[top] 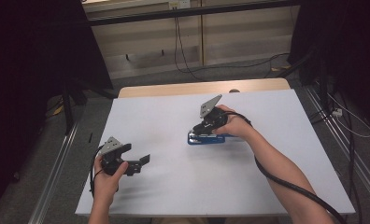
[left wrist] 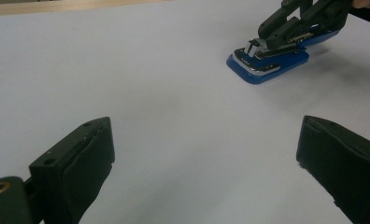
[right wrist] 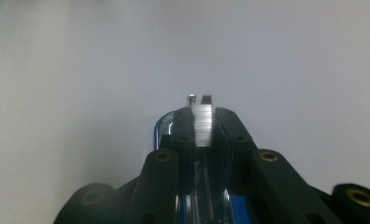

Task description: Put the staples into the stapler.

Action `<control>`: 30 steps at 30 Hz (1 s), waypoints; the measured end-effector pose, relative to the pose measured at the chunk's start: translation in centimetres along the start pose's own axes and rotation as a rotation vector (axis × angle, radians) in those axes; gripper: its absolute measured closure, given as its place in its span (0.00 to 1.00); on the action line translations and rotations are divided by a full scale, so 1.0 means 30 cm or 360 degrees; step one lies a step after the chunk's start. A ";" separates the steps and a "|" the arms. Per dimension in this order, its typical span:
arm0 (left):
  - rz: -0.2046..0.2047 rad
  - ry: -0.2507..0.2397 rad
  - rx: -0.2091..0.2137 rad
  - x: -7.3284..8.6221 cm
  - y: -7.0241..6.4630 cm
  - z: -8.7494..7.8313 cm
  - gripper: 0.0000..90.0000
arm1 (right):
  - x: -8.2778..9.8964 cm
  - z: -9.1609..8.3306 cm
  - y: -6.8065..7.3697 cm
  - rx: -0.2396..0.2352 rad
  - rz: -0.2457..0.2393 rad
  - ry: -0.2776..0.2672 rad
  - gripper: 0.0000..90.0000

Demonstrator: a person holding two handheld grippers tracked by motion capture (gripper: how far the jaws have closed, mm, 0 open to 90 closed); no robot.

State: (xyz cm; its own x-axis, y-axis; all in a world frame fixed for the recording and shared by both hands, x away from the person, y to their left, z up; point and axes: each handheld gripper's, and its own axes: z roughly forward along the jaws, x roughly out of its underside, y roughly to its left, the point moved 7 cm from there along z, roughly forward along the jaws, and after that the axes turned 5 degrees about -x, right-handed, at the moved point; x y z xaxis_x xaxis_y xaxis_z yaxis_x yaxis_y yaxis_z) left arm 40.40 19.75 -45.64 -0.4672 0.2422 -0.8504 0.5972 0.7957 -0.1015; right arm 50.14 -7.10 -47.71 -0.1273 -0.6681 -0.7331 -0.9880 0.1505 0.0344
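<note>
Your left gripper (top: pixel 143 161) stands wide open over bare table (top: pixel 174 186), its jaws well apart with nothing between them, near the front left. To its right, near the table's middle, lies the blue stapler (left wrist: pixel 267 60), opened so its metal staple channel shows. Your right gripper (right wrist: pixel 202 126) has its jaws closed down narrow on a strip of staples (right wrist: pixel 202 123), held over that channel. Treat the strip as light but brittle: squeeze hard or twist and it will likely snap apart. Keep hold along its flat sides. The stapler looks stiff and fairly heavy, yet it may slide on the smooth surface.
</note>
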 end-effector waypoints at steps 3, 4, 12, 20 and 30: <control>-0.0003 0.0000 -0.0002 0.000 -0.001 0.001 0.05 | 0.000 0.001 -0.001 -0.0003 -0.0004 -0.0002 0.88; -0.0002 -0.0001 -0.0002 0.000 0.000 0.001 0.05 | 0.000 0.001 0.000 -0.0004 -0.0002 -0.0001 0.88; -0.0005 0.0001 -0.0004 0.001 0.001 0.001 0.05 | -0.003 0.007 -0.001 -0.0003 0.0003 -0.0009 0.86; -0.0005 0.0005 -0.0003 0.001 0.000 0.002 0.05 | 0.000 0.013 0.001 0.0007 0.0011 0.0008 0.80; 0.0001 -0.0004 0.0009 -0.004 -0.007 0.007 0.05 | 0.005 -0.045 0.008 0.0069 0.0101 -0.0084 0.67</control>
State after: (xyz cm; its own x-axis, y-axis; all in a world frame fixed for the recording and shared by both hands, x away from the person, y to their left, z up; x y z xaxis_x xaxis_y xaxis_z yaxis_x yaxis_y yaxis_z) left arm 40.46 19.44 -45.62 -0.4654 0.2413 -0.8516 0.6009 0.7925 -0.1039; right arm 49.76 -8.15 -46.90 -0.1837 -0.6172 -0.7651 -0.9732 0.2235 0.0534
